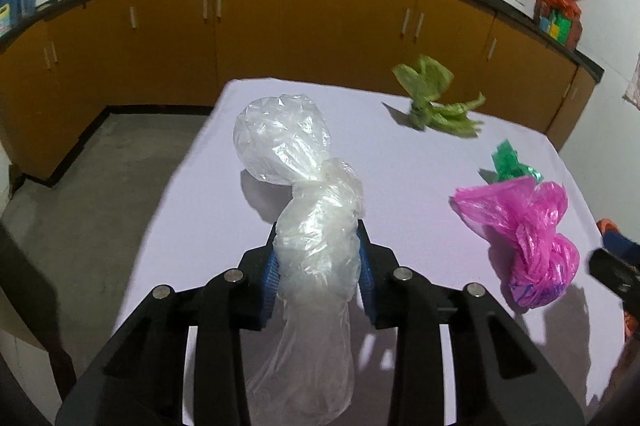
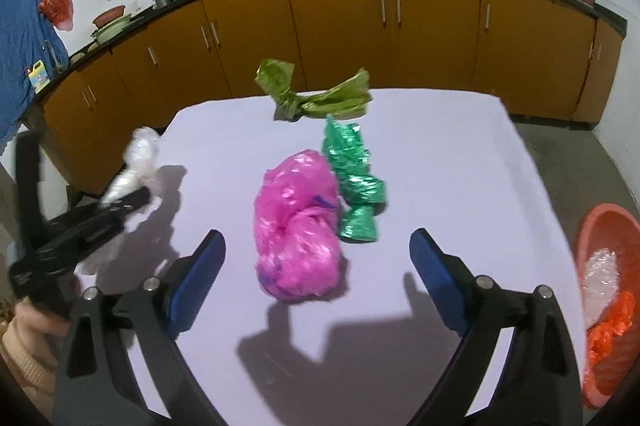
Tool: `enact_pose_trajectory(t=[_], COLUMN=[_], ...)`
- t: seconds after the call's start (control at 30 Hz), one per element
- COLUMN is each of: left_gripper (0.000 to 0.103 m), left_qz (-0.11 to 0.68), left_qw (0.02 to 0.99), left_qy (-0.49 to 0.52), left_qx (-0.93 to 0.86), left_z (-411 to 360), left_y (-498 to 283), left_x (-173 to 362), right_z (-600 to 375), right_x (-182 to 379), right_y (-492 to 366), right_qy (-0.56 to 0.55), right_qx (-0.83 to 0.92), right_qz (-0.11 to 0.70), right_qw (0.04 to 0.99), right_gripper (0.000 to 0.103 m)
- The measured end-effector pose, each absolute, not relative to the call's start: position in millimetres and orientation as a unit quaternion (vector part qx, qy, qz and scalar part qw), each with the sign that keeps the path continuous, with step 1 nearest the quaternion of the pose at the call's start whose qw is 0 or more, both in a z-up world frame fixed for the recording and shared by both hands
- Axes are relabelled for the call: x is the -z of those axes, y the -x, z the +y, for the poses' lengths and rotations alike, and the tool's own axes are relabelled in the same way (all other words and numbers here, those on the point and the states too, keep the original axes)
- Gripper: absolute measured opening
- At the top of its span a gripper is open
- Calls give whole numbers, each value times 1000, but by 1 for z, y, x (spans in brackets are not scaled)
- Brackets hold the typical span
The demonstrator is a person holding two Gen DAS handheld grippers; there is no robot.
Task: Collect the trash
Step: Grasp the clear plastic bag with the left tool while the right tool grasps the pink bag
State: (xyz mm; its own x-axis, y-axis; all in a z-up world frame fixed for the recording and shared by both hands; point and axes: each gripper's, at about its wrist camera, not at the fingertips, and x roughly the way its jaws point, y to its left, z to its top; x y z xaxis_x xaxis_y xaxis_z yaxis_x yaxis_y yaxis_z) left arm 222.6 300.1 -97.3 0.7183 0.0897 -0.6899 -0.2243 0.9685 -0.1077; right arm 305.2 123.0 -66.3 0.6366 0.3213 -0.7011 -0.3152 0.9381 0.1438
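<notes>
My left gripper (image 1: 319, 232) is shut on a knotted clear plastic bag (image 1: 288, 146) and holds it above the lilac table (image 1: 200, 186); the bag (image 2: 140, 162) and the left gripper (image 2: 128, 200) also show at the left of the right wrist view. My right gripper (image 2: 316, 240) is open and empty, with a pink plastic bag (image 2: 296, 230) lying on the table between its fingers. A dark green bag (image 2: 354, 182) lies just right of the pink one, and a light green bag (image 2: 316, 94) lies at the far edge. The pink bag (image 1: 524, 238) also shows in the left wrist view.
An orange basin (image 2: 612, 222) holding clear and orange plastic stands past the table's right edge. Yellow kitchen cabinets (image 2: 340, 26) with a black counter run behind the table. Grey floor (image 1: 80, 186) lies to the table's left.
</notes>
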Motion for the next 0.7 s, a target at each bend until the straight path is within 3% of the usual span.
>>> enact_pose_trajectory(t=[0.23,0.4,0.43,0.47,0.5,0.7], left_gripper=[35,35,35,35,35,35], left_qz=[346,344,344,345,345,342], left_qw=[928,928,928,928,927,930], left_qy=[93,94,95,95,95,94], left_qx=[-102,-108,-108,-108,-108,-100], left_z=[322,326,325,325,324,315], left_y=[-206,-203,-203,-203,-204,-203], left_x=[82,81,81,82,82,79], right_z=[152,165,167,168,167,154], right_x=[86,95,97,100,102,92], right_y=[-327,-330,-331,-332,-333,-315], right_qy=[31,61,65,68,67,37], right_qx=[-150,-151,-150,-152,-156,-195], right_qz=[402,409,411,415,421,416], right_qw=[903,898,897,894,891,888], right_gripper=[91,75,69,54,50,41])
